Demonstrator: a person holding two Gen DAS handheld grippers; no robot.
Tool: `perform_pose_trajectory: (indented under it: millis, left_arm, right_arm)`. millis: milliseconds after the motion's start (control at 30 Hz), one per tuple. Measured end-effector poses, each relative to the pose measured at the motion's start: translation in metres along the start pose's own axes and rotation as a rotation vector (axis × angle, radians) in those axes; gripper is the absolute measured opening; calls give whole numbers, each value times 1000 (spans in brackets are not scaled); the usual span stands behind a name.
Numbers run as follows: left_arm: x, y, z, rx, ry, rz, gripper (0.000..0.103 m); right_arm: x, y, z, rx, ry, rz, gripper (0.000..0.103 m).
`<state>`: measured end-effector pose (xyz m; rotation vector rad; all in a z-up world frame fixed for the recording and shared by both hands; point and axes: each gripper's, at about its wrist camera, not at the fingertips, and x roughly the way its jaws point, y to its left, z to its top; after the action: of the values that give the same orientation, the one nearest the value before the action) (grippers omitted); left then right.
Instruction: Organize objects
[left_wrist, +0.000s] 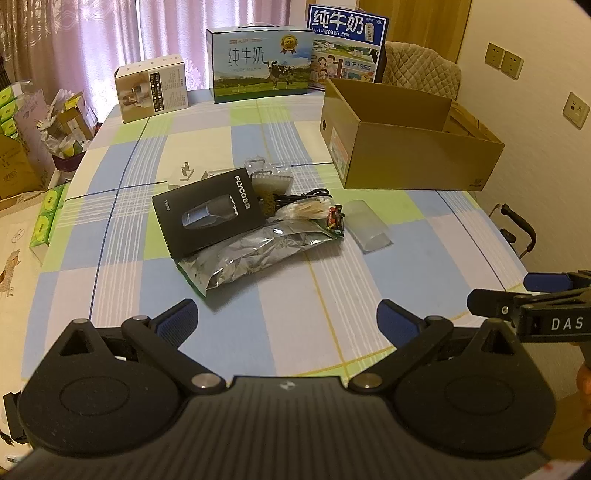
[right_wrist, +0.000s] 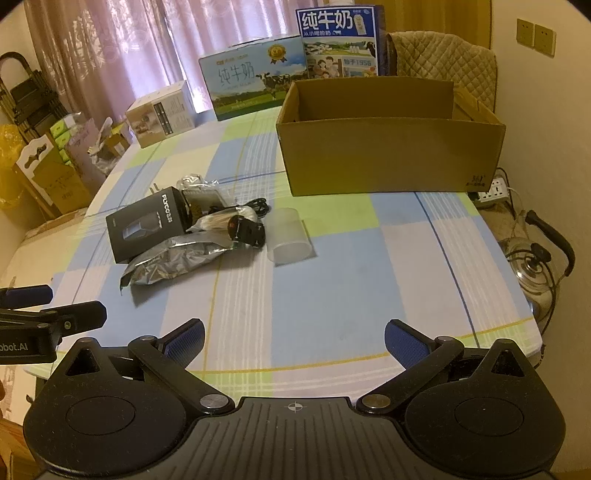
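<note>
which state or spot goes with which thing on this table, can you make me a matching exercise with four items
Things:
1. black FLYCO razor box
2. crinkled silver foil bag
3. open brown cardboard box
4. frosted clear plastic cover

Places or states:
A. open at the top, at the far right of the table
B. lying apart, right of the pile
C. partly under the razor box
D. resting on the pile, label up

Pairs: 1-D, 2-C, 3-A, 4-B

Cardboard box (right_wrist: 388, 155) interior hidden; white plug (left_wrist: 186, 173) half-hidden.
</note>
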<state>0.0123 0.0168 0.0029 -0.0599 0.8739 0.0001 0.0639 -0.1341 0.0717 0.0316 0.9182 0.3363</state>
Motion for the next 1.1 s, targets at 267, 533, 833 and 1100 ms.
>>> perform_pose_trajectory:
  millis: [267, 533, 833, 1100]
  left_arm:
    - [5, 1, 7, -10, -1, 12, 102]
    - [9, 4, 13, -27, -4, 31, 102]
    - [17, 13, 21, -50, -1, 48, 102]
    - [31, 19, 28, -78, 21, 64, 102]
  right_arm:
    - [3, -1, 6, -13, 1, 12, 101]
    - [11, 3, 16, -34, 1, 24, 101]
    - [26, 7, 30, -61, 14, 42, 101]
    - [48, 5, 41, -91, 42, 54, 101]
